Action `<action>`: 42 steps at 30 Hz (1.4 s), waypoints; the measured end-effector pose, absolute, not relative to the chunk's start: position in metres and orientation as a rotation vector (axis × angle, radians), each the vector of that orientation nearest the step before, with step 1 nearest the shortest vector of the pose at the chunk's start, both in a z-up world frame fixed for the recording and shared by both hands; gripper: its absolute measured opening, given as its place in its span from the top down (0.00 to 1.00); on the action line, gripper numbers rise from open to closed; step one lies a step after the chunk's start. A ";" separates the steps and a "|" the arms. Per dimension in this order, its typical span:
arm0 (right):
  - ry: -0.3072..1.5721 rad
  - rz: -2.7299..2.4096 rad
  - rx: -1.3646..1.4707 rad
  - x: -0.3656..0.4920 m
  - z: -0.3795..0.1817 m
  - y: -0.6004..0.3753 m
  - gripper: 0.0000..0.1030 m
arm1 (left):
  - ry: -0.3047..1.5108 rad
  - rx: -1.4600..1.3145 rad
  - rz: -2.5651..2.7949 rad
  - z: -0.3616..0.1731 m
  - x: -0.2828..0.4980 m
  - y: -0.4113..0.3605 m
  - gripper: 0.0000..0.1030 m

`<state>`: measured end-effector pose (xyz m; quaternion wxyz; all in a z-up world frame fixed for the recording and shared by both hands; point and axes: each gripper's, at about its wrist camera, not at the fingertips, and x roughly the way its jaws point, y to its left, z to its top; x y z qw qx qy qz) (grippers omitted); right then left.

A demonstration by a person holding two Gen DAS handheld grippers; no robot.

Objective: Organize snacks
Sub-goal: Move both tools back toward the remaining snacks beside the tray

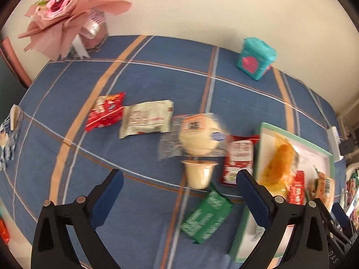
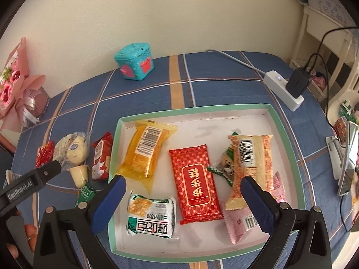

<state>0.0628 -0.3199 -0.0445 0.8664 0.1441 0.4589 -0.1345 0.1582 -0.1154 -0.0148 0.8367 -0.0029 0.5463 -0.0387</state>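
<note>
Left wrist view: looks steeply down from close above the tablecloth point(image 1: 143, 71), toward the wall; its own fingers point(image 1: 107, 199) fill the lower frame, loose snacks lie at centre, and the tray point(image 1: 264, 127) is cut by the right edge. Right wrist view: same downward tilt, close over the tray point(image 2: 193, 109), which fills the centre. Shared: tray, teal tin point(image 1: 255, 58) point(image 2: 134, 61) by the wall, bouquet point(image 1: 67, 11) point(image 2: 15, 85) at left, and the snacks left of the tray.
</note>
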 end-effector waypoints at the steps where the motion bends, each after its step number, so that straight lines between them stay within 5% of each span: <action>1: 0.962 -0.279 0.295 0.064 -0.045 -0.317 0.00 | 1.155 -0.009 -0.076 -0.015 0.159 -0.112 0.03; 23: 0.942 -0.123 0.299 0.094 -0.051 -0.242 0.00 | 1.046 -0.141 -0.027 -0.007 0.166 -0.063 0.03; 42: 1.045 -0.083 0.267 0.110 -0.069 -0.212 0.00 | 1.210 -0.166 -0.035 -0.052 0.172 -0.060 0.03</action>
